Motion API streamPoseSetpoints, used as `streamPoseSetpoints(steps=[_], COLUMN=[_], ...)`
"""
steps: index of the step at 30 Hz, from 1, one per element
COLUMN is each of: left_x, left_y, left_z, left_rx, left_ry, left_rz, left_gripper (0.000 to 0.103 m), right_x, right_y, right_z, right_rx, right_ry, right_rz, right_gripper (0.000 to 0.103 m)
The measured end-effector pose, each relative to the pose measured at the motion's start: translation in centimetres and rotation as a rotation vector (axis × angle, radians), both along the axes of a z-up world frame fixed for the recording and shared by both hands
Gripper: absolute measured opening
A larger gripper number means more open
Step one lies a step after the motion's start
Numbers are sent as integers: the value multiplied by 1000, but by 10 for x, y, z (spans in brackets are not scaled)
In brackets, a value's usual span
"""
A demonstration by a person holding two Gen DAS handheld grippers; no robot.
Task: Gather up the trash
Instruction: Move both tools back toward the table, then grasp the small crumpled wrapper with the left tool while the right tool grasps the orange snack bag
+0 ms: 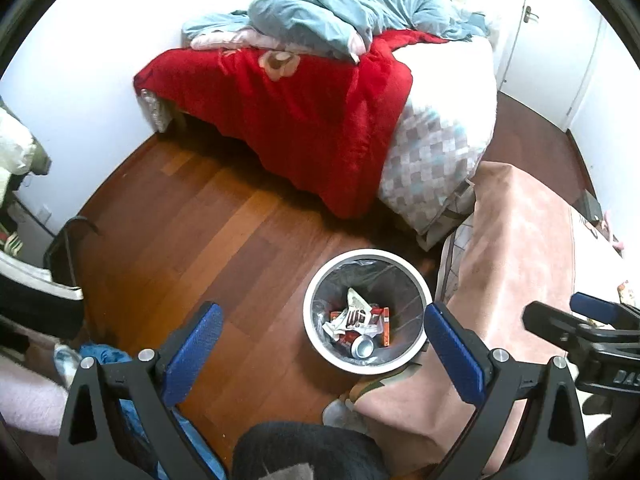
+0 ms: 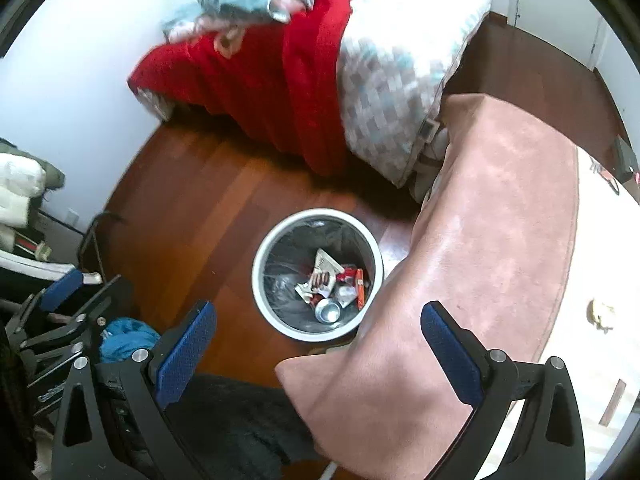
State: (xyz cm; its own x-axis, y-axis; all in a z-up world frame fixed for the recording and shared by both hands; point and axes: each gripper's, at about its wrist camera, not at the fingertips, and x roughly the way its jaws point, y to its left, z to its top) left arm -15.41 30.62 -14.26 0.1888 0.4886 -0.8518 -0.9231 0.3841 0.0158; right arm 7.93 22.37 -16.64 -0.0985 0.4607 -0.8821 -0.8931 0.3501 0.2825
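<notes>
Both tongs, left point(image 1: 322, 344) and right point(image 2: 318, 340), spread, empty. Crumpled scrap point(image 2: 600, 314) on bench point(image 2: 500, 220), probably paper: light, soft; pinch mid-bulk.

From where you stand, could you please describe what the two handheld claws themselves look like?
Both match. The left claw has a black plastic frame with triangular cutouts, silver round bolts at the joints, and two flat fingers faced with blue textured pads. The right claw is built the same. White lettering, partly cut off, shows on the right claw's black body. No cables or sleeves are visible.
</notes>
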Motion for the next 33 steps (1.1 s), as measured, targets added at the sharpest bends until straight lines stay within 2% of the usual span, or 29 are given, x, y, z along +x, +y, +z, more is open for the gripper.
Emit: streamPoseSetpoints(steps=[8,11,14,18,21,25,27,33], left_x=[30,56,95,170,228,301,334,400], left_y=[-33,-44,-57,-79,-97,-113,-120,-148], left_z=[21,18,5,-16,-34,-66,-83,-120], left_rx=[59,63,38,7,-16,-86,-148,-309], left_ry=[7,-2,-4,12,36,58,47,12], left_rz=[-19,-41,-81,-165,-233,-302,-324,-401], left_gripper=[103,103,103,103,103,103,103,102], right_x=[35,69,111,180,251,338,379,473], right_y=[-58,-88,-116,-156,-189,-222,-235,-258], right_z=[30,32,26,11,-8,-37,-51,-88], right_rx=[104,110,88,34,-40,-132,-142,-219], right_ry=[65,70,49,13,-35,-76,-73,-108], right_rz=[-82,-144,-220,-340,-442,-534,-562,-589], right_gripper=[103,103,103,103,103,103,103,103])
